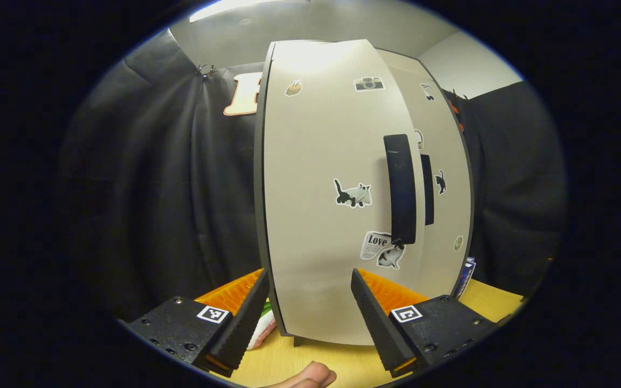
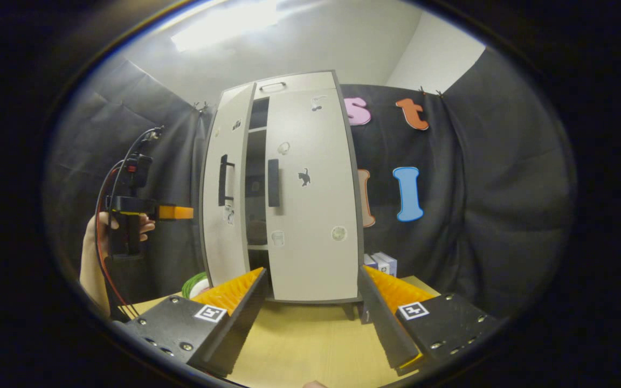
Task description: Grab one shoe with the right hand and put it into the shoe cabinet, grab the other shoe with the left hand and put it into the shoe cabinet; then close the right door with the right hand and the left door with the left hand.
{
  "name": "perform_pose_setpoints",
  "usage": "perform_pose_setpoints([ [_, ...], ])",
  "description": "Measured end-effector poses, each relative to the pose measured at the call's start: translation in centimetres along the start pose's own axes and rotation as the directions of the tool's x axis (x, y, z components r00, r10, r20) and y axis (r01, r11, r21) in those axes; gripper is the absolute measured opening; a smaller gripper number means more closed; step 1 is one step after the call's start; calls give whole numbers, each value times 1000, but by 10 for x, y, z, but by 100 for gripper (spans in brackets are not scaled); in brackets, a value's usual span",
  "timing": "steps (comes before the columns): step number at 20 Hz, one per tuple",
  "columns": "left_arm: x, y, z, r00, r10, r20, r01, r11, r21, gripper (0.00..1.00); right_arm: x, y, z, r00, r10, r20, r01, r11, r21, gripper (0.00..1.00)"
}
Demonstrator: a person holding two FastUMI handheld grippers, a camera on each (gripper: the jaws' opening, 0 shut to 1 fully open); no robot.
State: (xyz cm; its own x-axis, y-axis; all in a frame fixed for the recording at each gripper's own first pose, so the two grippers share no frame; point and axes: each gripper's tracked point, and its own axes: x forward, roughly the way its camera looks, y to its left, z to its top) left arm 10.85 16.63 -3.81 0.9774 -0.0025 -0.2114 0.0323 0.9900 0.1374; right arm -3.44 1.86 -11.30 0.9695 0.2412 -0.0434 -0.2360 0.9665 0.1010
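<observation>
The pale shoe cabinet (image 2: 294,86) stands on the wooden table. Its right door (image 2: 313,226) lies flat against the front, while the left door (image 2: 224,231) stands slightly ajar, leaving a dark gap with shelves between them. In the left gripper view the left door (image 1: 321,178) with its black handle (image 1: 400,188) is close in front of my open left gripper (image 1: 310,318). A hand holds that left gripper (image 2: 178,212) just left of the ajar door. My right gripper (image 2: 310,318) hangs open and empty, back from the cabinet. What lies on the shelves is too dark to tell.
The wooden table (image 2: 299,345) runs under the cabinet. A green and white bundle (image 2: 194,283) lies by the cabinet's left foot. Small boxes (image 2: 381,263) stand to its right. Black cloth walls close in behind and on both sides.
</observation>
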Motion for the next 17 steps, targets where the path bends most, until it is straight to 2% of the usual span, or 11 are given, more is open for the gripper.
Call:
perform_pose_setpoints([
  [5,-1,10,9,992,91,88,-90,996,-9,92,19,8,17,1000,0,6,0,1000,-14,98],
  [7,-6,11,8,991,100,90,-100,995,-2,94,28,12,25,1000,0,8,0,1000,-20,100],
  [12,-16,-6,5,998,24,65,-23,1000,-15,94,42,27,47,1000,19,14,-18,998,-58,98],
  [17,-24,-22,0,999,-19,37,22,998,-61,94,46,33,63,999,-27,24,30,990,-139,100],
])
